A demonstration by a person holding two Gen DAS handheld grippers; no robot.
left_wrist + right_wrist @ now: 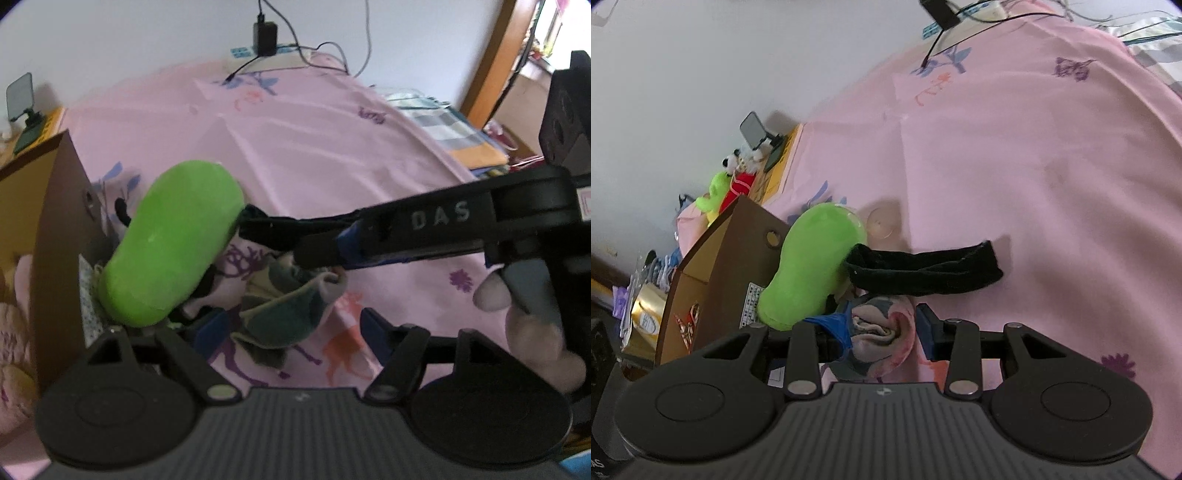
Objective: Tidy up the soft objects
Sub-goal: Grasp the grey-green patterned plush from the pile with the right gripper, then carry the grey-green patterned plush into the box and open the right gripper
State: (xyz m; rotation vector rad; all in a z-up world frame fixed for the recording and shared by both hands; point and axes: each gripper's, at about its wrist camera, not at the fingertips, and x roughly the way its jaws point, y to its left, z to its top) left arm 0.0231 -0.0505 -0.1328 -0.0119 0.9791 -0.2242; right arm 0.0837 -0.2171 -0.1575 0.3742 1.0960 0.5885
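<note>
right gripper [882, 332]: jaws part-spread around a rolled pink-grey cloth [879, 332], touching it | left gripper [284, 325]: jaws wide, a dark green cloth [280, 314] between them, grip unclear | green plush [812, 269]: on pink bedsheet [1034, 166], against cardboard box [713, 266] | black band [923, 273]: beside plush

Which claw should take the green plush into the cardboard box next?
Left, probably. The left claw sits open beside the green plush and cardboard box; the right claw is around a folded cloth.
</note>
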